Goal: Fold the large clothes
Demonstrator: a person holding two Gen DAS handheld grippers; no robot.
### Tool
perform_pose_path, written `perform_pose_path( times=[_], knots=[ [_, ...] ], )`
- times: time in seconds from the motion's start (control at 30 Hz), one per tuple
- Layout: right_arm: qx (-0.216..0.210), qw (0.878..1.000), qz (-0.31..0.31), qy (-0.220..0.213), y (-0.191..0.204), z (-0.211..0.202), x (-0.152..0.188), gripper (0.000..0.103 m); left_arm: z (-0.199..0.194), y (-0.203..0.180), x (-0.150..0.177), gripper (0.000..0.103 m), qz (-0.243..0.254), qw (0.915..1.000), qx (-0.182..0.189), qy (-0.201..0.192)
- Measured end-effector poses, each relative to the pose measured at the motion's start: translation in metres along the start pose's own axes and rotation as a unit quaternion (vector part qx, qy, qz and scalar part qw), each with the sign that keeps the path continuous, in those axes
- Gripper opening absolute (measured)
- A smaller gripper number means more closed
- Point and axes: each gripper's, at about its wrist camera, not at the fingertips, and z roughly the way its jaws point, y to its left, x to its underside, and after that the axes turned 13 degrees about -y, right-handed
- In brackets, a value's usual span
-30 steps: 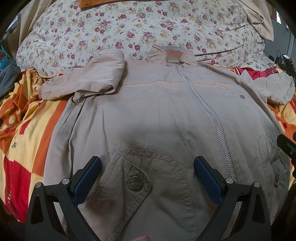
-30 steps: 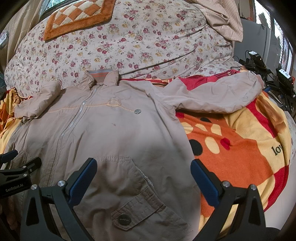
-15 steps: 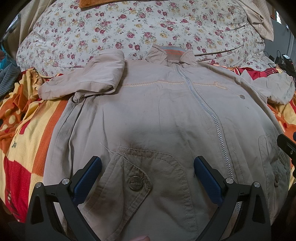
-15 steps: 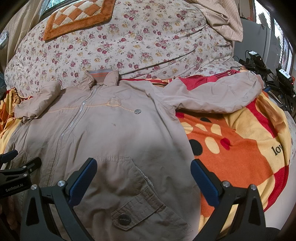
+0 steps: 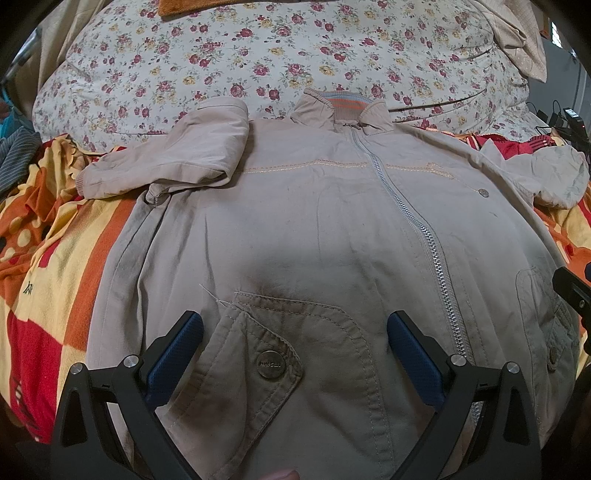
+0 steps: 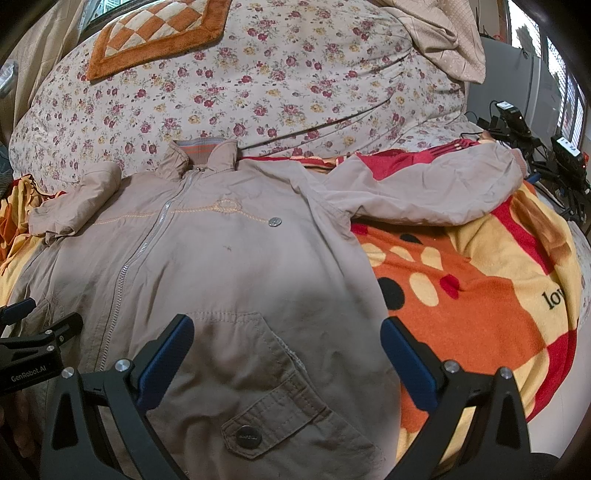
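Note:
A beige zip-up jacket lies face up and zipped on a bed, collar far from me; it also shows in the right wrist view. Its left sleeve is bent across the shoulder. Its right sleeve stretches out to the right over the blanket. My left gripper is open and empty, just above the lower left pocket. My right gripper is open and empty over the lower right pocket, near the jacket's right edge. The left gripper's body shows at the right view's left edge.
An orange, yellow and red blanket covers the bed under the jacket. A floral quilt is heaped behind the collar, with an orange checked mat on it. Cables and black devices sit at the far right.

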Motion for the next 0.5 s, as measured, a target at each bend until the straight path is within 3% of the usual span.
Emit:
perform_pose_path(
  times=[0.5],
  knots=[
    [0.000,1.000,0.000,-0.001,-0.0016,0.0006,0.0003,0.102,0.0000,0.0002,-0.0002,0.092,0.000,1.0000,0.000,0.000]
  ],
)
